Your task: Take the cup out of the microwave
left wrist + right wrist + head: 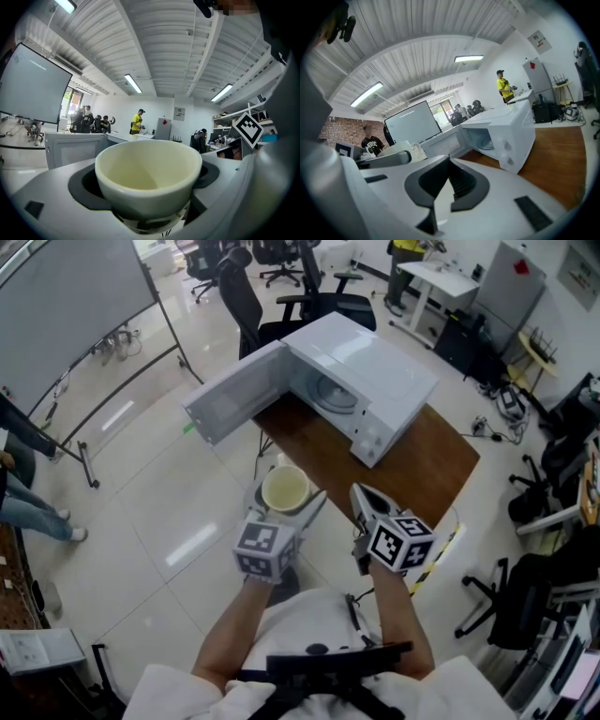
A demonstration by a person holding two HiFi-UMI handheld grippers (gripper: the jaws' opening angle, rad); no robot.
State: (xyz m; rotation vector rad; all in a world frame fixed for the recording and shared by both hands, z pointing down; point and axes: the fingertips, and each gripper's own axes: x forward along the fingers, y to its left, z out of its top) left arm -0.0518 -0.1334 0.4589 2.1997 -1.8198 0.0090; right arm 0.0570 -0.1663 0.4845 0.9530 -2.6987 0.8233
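Observation:
A cream cup (285,488) sits between the jaws of my left gripper (286,497), which is shut on it, off the near left corner of the wooden table (431,465). In the left gripper view the empty cup (149,171) fills the middle, with the dark pads (82,187) against its sides. The white microwave (375,381) stands on the table with its door (234,395) swung wide open to the left and its cavity empty. My right gripper (362,497) hovers at the table's near edge, shut with nothing in it; its view shows the microwave (511,131) ahead.
A whiteboard on a wheeled stand (75,306) is at the far left, and a person's legs (28,502) show at the left edge. Office chairs (253,296) stand behind the table, and another chair (511,601) with desks is to the right.

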